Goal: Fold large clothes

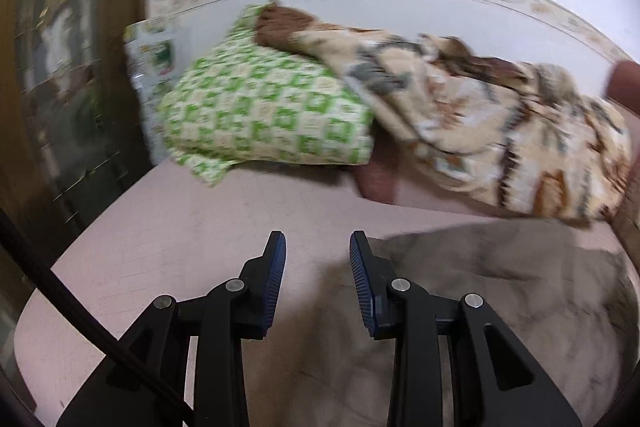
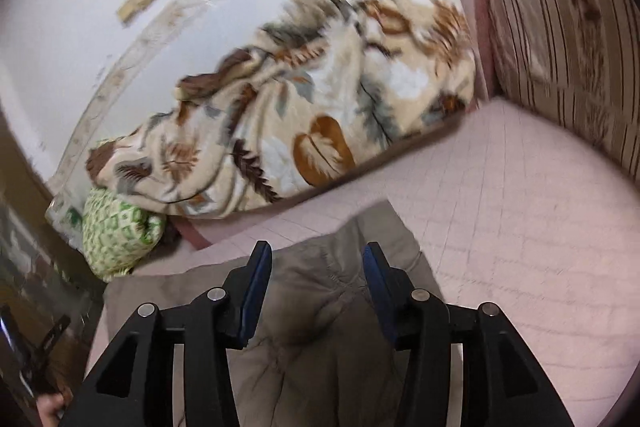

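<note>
A grey-brown garment [image 2: 320, 327] is seen lying on a pink quilted mattress [image 2: 520, 227], already brought into a compact, roughly rectangular stack with straight outer edges. By this shape the folding is judged to be well advanced; whether a further fold or only smoothing is left cannot be told. What kind of garment it is cannot be made out, since only a gathered seam near its middle is visible.

The right gripper [image 2: 316, 259] is held over the garment with its jaws standing moderately apart; nothing is gripped, and the cloth is seen below the gap, not pinched. The left gripper [image 1: 318, 247] is held at the garment's left edge [image 1: 460, 291], its jaws parted more narrowly and empty, with bare mattress showing between them.

The garment's cloth appears soft, matte and limp, with shallow creases. The mattress cover is stitched in a faint square grid. Along the far edge, against the white wall, a plush blanket [image 2: 320, 115] with a leaf print in cream, brown and grey is heaped, and a green-and-white patterned pillow [image 1: 264, 107] lies beside it toward the left corner. The gripper pads are ribbed and blue on black linkages.
</note>
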Available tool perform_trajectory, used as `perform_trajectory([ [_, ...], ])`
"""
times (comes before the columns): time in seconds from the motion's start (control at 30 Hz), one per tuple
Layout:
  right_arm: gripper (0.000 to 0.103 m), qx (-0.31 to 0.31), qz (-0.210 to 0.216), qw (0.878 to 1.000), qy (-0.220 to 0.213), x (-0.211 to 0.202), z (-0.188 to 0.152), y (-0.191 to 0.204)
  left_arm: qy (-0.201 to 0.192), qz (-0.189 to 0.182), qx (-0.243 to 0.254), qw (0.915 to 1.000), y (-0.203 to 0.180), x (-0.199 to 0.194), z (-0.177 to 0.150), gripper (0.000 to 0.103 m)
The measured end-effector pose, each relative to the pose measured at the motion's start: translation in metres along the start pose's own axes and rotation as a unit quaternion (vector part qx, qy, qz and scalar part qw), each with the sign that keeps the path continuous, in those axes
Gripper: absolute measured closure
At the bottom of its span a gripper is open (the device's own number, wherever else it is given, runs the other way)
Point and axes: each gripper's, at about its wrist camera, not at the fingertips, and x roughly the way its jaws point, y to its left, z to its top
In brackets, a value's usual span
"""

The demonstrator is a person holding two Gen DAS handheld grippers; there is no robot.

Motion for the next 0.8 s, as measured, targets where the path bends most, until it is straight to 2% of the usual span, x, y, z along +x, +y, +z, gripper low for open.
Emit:
perform_trajectory([
  [0.13,0.051,-0.073,0.01,0.997,0.013,-0.018,-0.022,0.032,0.012,-0.075,0.067,0.9949,-0.063,-0.017,-0.016,0.071],
  [0.27,0.051,-0.127,0.009,0.991,0.041,-0.006,-0.058,0.057,0.039,-0.12,0.125,0.9842,-0.118,-0.016,-0.042,0.071],
  [0.4,0.051,-0.142,0.004,0.987,0.072,0.022,-0.088,0.065,0.091,-0.109,0.148,0.9789,-0.149,0.019,-0.069,0.071],
  [0.47,0.051,-0.151,-0.01,0.985,0.083,0.035,-0.096,0.065,0.125,-0.096,0.154,0.9755,-0.153,0.043,-0.079,0.071],
  [0.57,0.051,-0.171,-0.034,0.98,0.095,0.058,-0.105,0.062,0.157,-0.103,0.14,0.9721,-0.148,0.071,-0.089,0.071],
  [0.8,0.05,-0.169,-0.061,0.971,0.155,0.108,-0.112,0.048,0.187,-0.101,0.134,0.9679,-0.156,0.108,-0.098,0.07],
])
